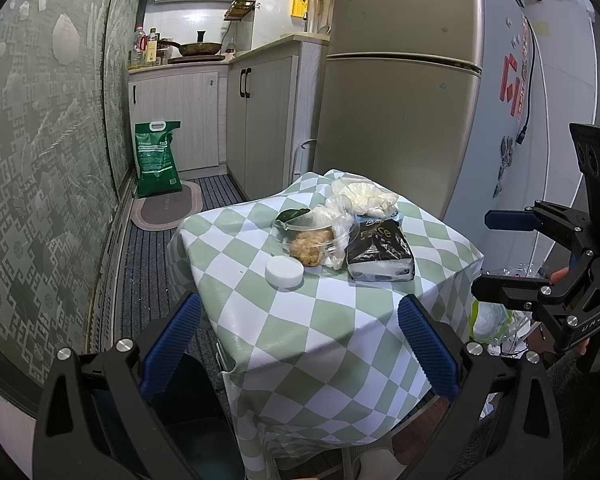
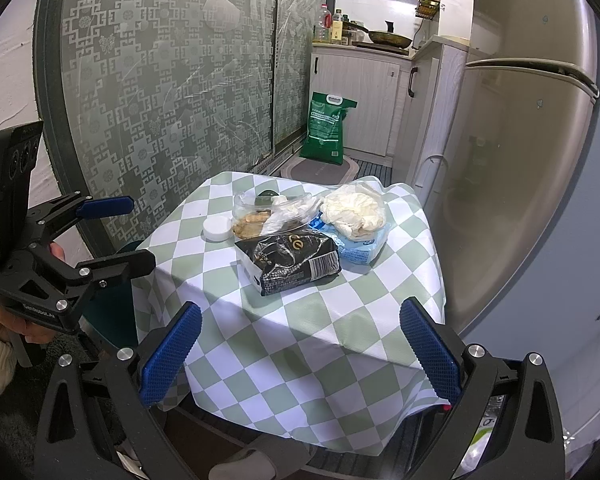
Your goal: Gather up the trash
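Left gripper (image 1: 300, 344): fingers spread wide, nothing between them, short of the checked table (image 1: 300, 344).
Right gripper (image 2: 300, 350): likewise spread and empty, before the same table.
Trash: black packet (image 1: 380, 254), white lid (image 1: 285, 272), clear food tub (image 1: 310, 238), crumpled white wrapper (image 1: 364, 198), all clustered on the table's far half.
Right view only: blue pack (image 2: 358, 248) under the wrapper.
Hard to read: dark green item (image 2: 267, 196) behind the tub.

- Holding the left gripper (image 1: 300, 336) level, blue-padded fingers (image 1: 172, 344) spread wide, gripping nothing.
- Holding the right gripper (image 2: 300, 344) alongside, fingers (image 2: 428, 348) equally wide apart.
- Wrapping a bare hand (image 2: 28, 320) around the left gripper's handle, a cream cuff showing.
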